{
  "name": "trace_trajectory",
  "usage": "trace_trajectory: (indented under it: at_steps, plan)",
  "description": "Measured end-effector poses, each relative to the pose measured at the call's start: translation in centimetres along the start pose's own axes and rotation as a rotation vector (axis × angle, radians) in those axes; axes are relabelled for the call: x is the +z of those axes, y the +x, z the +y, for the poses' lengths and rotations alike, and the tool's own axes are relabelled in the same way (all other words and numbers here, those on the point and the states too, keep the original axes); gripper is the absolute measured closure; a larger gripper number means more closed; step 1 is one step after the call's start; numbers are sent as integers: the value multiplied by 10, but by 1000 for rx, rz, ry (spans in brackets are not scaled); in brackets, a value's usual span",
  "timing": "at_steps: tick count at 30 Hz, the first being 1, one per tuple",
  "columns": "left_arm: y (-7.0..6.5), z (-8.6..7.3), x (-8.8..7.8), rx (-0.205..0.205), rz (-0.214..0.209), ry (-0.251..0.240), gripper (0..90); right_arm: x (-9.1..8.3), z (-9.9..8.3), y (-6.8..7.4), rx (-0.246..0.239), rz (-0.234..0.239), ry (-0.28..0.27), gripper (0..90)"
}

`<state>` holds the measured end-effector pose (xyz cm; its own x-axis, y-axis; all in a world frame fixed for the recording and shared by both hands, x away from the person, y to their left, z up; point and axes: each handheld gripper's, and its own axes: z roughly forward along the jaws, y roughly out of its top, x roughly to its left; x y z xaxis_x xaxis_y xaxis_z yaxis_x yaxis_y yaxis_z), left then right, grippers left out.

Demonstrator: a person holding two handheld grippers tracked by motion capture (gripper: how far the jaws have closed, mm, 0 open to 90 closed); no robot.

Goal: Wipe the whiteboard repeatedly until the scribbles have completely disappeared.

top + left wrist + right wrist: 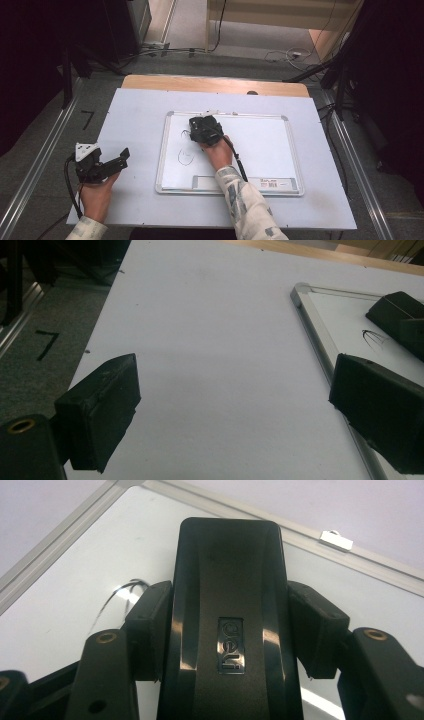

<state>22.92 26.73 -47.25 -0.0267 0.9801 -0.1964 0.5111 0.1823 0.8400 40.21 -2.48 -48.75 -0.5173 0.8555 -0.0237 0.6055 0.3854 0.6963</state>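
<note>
A whiteboard [260,150] with a silver frame lies on the white table cover, with black pen marks [185,156] on its left half. My right gripper [196,131] is over the board's upper left part, shut on a black eraser [227,615] that its two pads squeeze from both sides. The eraser rests against the board beside a curved pen mark [120,592]. My left gripper [117,160] is held open above the bare table cover, left of the board, with nothing between its jaws. The board's corner [300,290] and a pen mark [372,337] appear in the left gripper view.
A flat tray [245,184] runs along the board's near edge. A small clip [336,539] sits on the board's far frame. The table's wooden far edge [215,84] shows beyond the cover. Cables lie on the floor behind the table.
</note>
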Motion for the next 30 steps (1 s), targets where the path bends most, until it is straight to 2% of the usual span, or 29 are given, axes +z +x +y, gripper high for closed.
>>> trace_trajectory:
  at_steps: [8, 21, 25, 27, 30]
  plan:
    - [-2, 0, 2, 8, 1, 7, 65, 8, 9, 5, -5, -18, 1, 378]
    - [-1, 0, 3, 5, 2, 9, 65, 19, 20, 43, -59, 30, -6, 378]
    - [-1, 0, 3, 5, 2, 8, 65, 18, 19, 53, -68, 50, -8, 378]
    - [-1, 0, 3, 5, 0, 6, 65, 16, 17, 58, -88, 59, -5, 378]
    - [0, 0, 2, 1, 0, 6, 65, 12, 13, 60, -105, 76, -2, 377]
